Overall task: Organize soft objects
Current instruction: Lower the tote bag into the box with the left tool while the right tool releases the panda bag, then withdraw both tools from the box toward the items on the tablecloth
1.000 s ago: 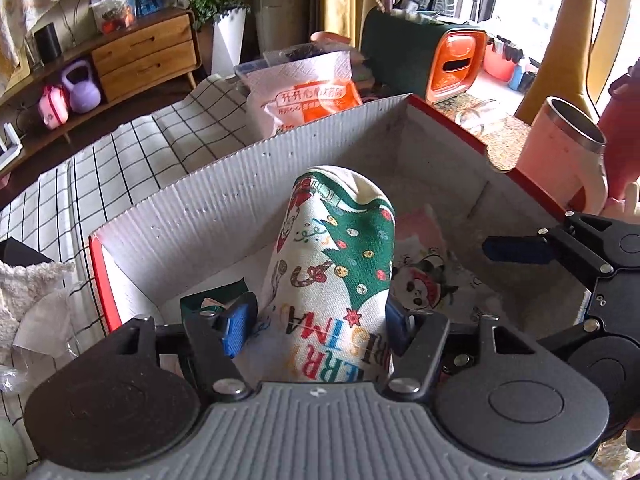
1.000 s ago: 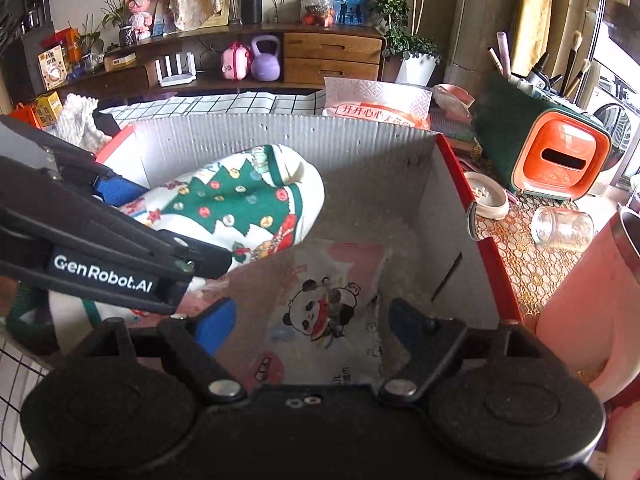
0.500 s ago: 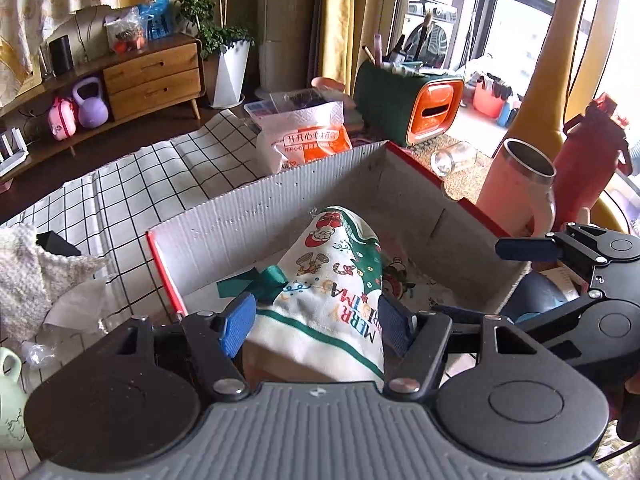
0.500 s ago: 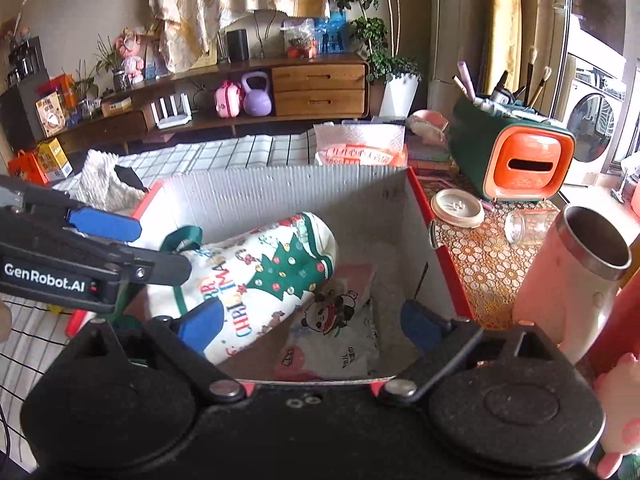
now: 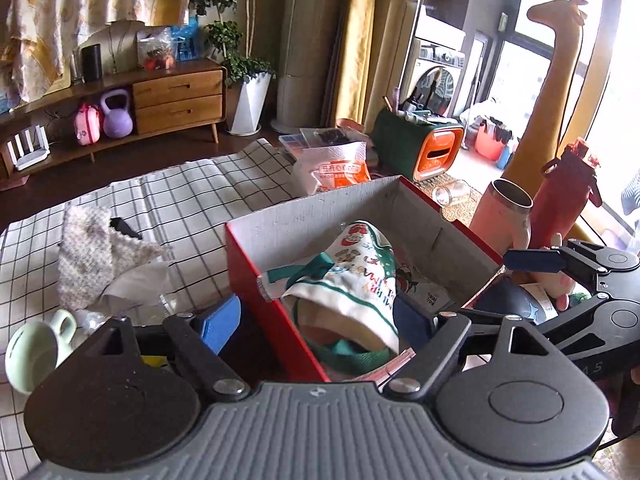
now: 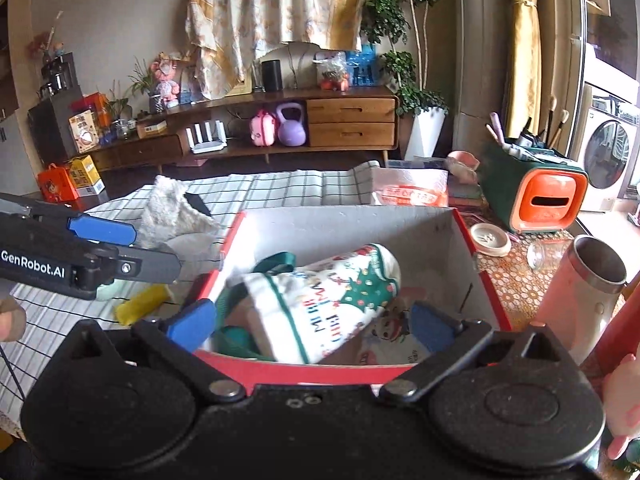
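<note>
A white Christmas-print drawstring bag (image 5: pixel 360 276) (image 6: pixel 332 300) lies on its side in the red cardboard box (image 5: pixel 320 216) (image 6: pixel 352 228), partly over a panda-print pouch (image 6: pixel 392 344). My left gripper (image 5: pixel 316 320) hovers above the box's near left corner. Its jaws are opening, and its left pad is outside the red wall, so neither pad presses the bag. My right gripper (image 6: pixel 312 324) hangs over the near edge, its jaws opening wide with nothing gripped. Each view shows one blue finger of the other gripper (image 6: pixel 102 230) (image 5: pixel 532 260).
A fluffy white knit cloth (image 5: pixel 92 256), a mint mug (image 5: pixel 36 352) and a yellow item (image 6: pixel 140 304) lie left of the box on the checked cloth. To its right stand a pink tumbler (image 5: pixel 504 212) and red bottle (image 5: pixel 564 196), behind it a snack bag (image 5: pixel 332 168) and green-orange organizer (image 5: pixel 420 152).
Both grippers have risen and drawn back from the box. The left jaws widened and let go of the Christmas bag, which now lies in the box. The right jaws also spread wider.
</note>
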The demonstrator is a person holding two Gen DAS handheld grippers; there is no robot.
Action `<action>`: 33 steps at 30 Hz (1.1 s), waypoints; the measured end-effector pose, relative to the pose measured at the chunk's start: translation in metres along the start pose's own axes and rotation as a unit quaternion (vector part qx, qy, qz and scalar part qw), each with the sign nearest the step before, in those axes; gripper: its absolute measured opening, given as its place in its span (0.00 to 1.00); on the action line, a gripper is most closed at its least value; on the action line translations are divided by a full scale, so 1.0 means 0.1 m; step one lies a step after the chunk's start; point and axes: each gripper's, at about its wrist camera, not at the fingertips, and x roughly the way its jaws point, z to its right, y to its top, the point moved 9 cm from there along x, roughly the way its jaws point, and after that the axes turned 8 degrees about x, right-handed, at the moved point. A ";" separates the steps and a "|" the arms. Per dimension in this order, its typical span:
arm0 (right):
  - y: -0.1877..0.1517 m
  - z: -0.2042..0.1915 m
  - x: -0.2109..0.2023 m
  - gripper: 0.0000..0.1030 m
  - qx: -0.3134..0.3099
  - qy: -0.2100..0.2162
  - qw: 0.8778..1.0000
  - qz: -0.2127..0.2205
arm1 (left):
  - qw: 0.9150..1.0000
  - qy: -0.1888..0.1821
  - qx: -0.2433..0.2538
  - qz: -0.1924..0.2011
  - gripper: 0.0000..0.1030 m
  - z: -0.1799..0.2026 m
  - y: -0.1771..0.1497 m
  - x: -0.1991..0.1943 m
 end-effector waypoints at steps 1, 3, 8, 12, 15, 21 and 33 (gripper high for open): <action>-0.01 -0.06 -0.02 1.00 -0.002 0.003 1.000 0.000 | 1.000 0.001 -0.004 0.001 0.82 -0.05 -0.03 -0.05; -0.04 -0.19 -0.03 1.00 -0.006 0.012 1.000 -0.001 | 1.000 0.001 -0.011 0.002 0.82 -0.16 -0.09 -0.14; -0.12 -0.52 0.00 1.00 -0.018 0.031 0.999 -0.010 | 0.999 0.009 -0.027 0.015 0.98 -0.44 -0.24 -0.35; -0.20 -0.80 0.07 1.00 -0.035 0.046 0.998 -0.021 | 0.998 0.019 -0.053 0.021 0.99 -0.69 -0.35 -0.43; -0.27 -1.01 0.15 1.00 -0.043 0.056 0.997 -0.028 | 0.997 0.030 -0.074 0.022 0.99 -0.87 -0.47 -0.43; -0.28 -1.26 0.26 1.00 -0.069 0.054 0.996 -0.028 | 0.995 0.047 -0.083 0.027 0.99 -1.13 -0.77 -0.37; -0.06 -1.51 0.69 0.99 -0.067 0.054 0.995 -0.046 | 0.994 0.084 -0.060 0.023 0.99 -1.25 -1.33 -0.10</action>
